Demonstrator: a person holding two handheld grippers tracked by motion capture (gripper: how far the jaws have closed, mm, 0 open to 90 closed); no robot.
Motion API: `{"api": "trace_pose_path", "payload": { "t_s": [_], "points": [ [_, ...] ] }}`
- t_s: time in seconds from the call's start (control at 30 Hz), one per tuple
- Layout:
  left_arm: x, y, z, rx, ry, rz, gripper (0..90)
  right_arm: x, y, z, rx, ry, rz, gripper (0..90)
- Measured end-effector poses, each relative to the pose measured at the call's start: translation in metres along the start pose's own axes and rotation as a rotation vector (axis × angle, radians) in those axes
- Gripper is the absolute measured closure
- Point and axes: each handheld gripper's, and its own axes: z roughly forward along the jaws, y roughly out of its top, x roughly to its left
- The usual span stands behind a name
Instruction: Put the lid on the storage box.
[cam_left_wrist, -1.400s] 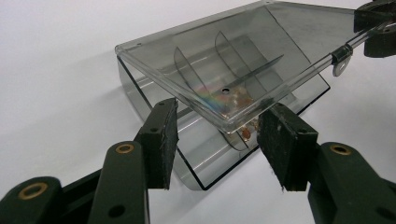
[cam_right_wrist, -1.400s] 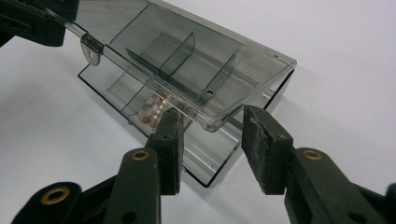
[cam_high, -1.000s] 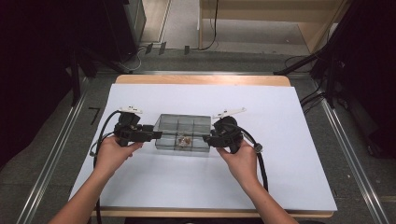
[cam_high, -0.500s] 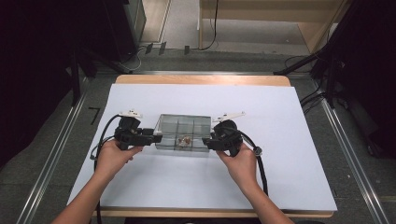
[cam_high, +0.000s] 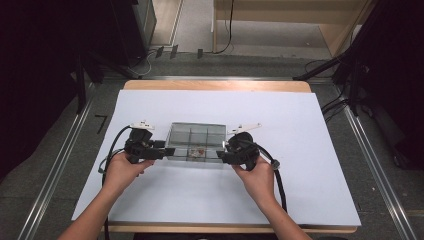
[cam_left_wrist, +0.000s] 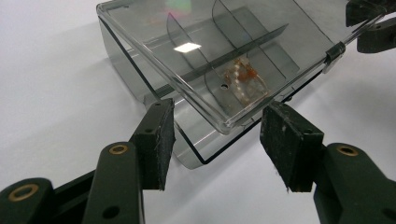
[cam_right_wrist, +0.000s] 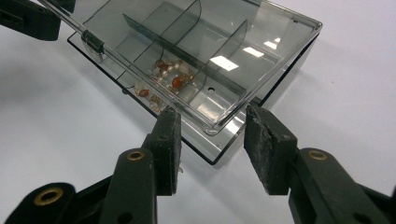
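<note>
A clear plastic compartment box (cam_high: 196, 141) sits near the middle of a white counter (cam_high: 310, 150), its transparent lid (cam_left_wrist: 196, 60) partly raised. One compartment holds a small cluster of orange and pearly beads (cam_right_wrist: 170, 79). The left claw (cam_left_wrist: 217, 135) is at the box's left end, its jaws spread and just now widening, astride the lid's corner, seemingly without pressing it. The right claw (cam_right_wrist: 212, 140) is at the opposite end, spread likewise around the lid's corner.
</note>
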Motion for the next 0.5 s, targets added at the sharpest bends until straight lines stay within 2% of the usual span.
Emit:
{"api": "trace_pose_path", "payload": {
  "t_s": [0.33, 0.5],
  "points": [
    [0.0024, -0.0059, 0.0054, 0.014, -0.004, -0.009, 45.8, 0.0007, -0.0043, 0.0057, 0.015, -0.001, -0.004, 57.1],
    [0.0026, -0.008, 0.0099, 0.034, 0.0, 0.0, 45.8, -0.0006, -0.0085, 0.0101, 0.023, -0.002, 0.003, 56.5]
  ]
}}
